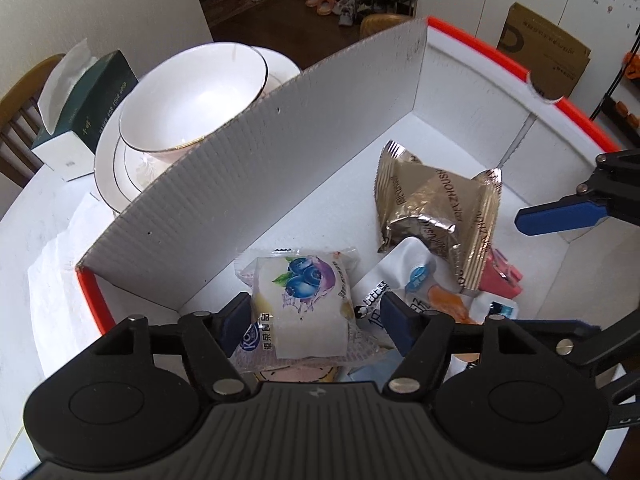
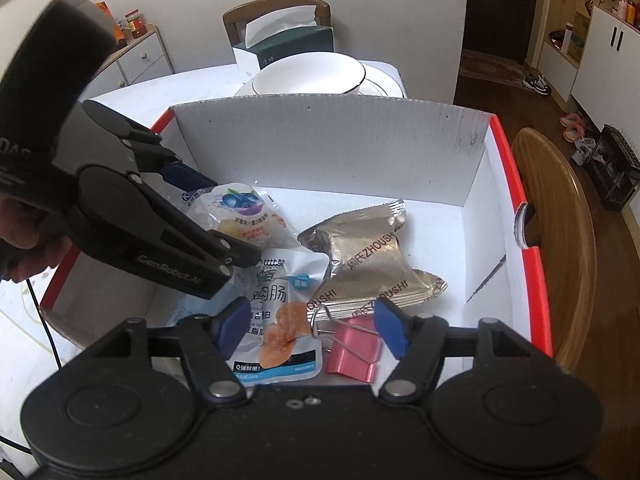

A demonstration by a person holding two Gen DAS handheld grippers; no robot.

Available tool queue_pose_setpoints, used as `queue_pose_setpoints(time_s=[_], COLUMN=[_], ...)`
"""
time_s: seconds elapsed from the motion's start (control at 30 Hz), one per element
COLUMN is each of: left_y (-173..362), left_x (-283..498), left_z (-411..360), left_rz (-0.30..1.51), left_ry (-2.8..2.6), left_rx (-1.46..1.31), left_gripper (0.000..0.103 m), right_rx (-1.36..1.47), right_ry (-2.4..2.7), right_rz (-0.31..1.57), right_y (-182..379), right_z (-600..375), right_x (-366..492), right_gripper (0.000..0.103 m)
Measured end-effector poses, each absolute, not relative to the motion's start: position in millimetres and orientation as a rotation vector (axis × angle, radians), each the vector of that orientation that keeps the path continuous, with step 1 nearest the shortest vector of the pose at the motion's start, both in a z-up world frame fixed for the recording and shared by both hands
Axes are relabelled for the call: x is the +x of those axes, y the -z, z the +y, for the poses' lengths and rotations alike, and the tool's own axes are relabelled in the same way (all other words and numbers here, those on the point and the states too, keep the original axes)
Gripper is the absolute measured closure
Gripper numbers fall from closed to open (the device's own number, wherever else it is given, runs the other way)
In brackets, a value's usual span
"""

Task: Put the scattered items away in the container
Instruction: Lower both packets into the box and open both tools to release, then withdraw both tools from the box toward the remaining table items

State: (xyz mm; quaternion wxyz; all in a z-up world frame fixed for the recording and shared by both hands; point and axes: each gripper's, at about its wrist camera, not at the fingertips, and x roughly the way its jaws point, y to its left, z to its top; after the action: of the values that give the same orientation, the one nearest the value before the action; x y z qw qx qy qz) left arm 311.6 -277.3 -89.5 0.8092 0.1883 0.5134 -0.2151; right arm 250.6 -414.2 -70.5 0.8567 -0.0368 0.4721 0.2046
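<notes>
The container is a white cardboard box with a red rim (image 1: 280, 160) (image 2: 320, 148). Inside lie a blueberry snack packet (image 1: 304, 300) (image 2: 240, 208), a gold foil packet (image 1: 432, 204) (image 2: 368, 256), a white sausage pouch (image 1: 404, 276) (image 2: 280, 312) and a pink binder clip (image 1: 500, 280) (image 2: 354, 352). My left gripper (image 1: 316, 324) (image 2: 218, 216) hangs open over the blueberry packet, its pads clear of the packet's sides. My right gripper (image 2: 312, 328) is open just above the binder clip and pouch. One of its blue fingers (image 1: 556, 216) shows at the right of the left wrist view.
Behind the box's tall back wall stand a white bowl on stacked plates (image 1: 192, 96) (image 2: 308, 74) and a dark green tissue box (image 1: 88, 112) (image 2: 288, 46). A wooden chair (image 2: 560, 240) is at the box's right side. A hand (image 2: 24, 240) holds the left gripper.
</notes>
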Motion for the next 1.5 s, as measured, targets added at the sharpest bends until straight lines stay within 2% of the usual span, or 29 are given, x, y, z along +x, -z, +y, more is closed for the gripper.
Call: queue_pose_setpoints(time_s=[0.23, 0.67, 1.03, 1.1, 1.33, 1.4, 1.5], left_y=[73.6, 36.7, 20.1, 18.6, 18.0, 19.2, 20.5], left_x=[315.9, 270.6, 239.1, 234.6, 217.3, 212.7, 206.1], left_z=[-272.6, -251.6, -214.0, -204.8, -170.9, -160.3, -144.2], left_rz=[1.058, 0.945, 0.861, 0.852, 0.832, 0.832, 0.827], left_ry=[0.470, 0.500, 0.484, 0.482, 0.464, 0.464, 0.459], left_rx=[0.338, 0.226, 0.153, 0.127, 0.089, 0.075, 0.063], left_gripper=[0.033, 0.033, 0.033, 0.028, 0.028, 0.022, 0.020], right_rx=[-0.064, -0.050, -0.033, -0.035, -0.046, -0.056, -0.062], right_ry=[-0.427, -0.417, -0.409, -0.399, -0.374, -0.370, -0.363], right_rz=[0.974, 0.919, 0.891, 0.879, 0.848, 0.838, 0.834], right_y=[61.6, 39.7, 22.0, 18.4, 7.1, 4.6, 3.1], right_z=[-418.3, -419.9, -406.5, -402.6, -381.5, -373.5, -361.0], right_x=[248.5, 237.7, 220.6, 216.9, 203.9, 199.8, 195.3], right_gripper=[0.030, 0.019, 0.015, 0.014, 0.012, 0.011, 0.010])
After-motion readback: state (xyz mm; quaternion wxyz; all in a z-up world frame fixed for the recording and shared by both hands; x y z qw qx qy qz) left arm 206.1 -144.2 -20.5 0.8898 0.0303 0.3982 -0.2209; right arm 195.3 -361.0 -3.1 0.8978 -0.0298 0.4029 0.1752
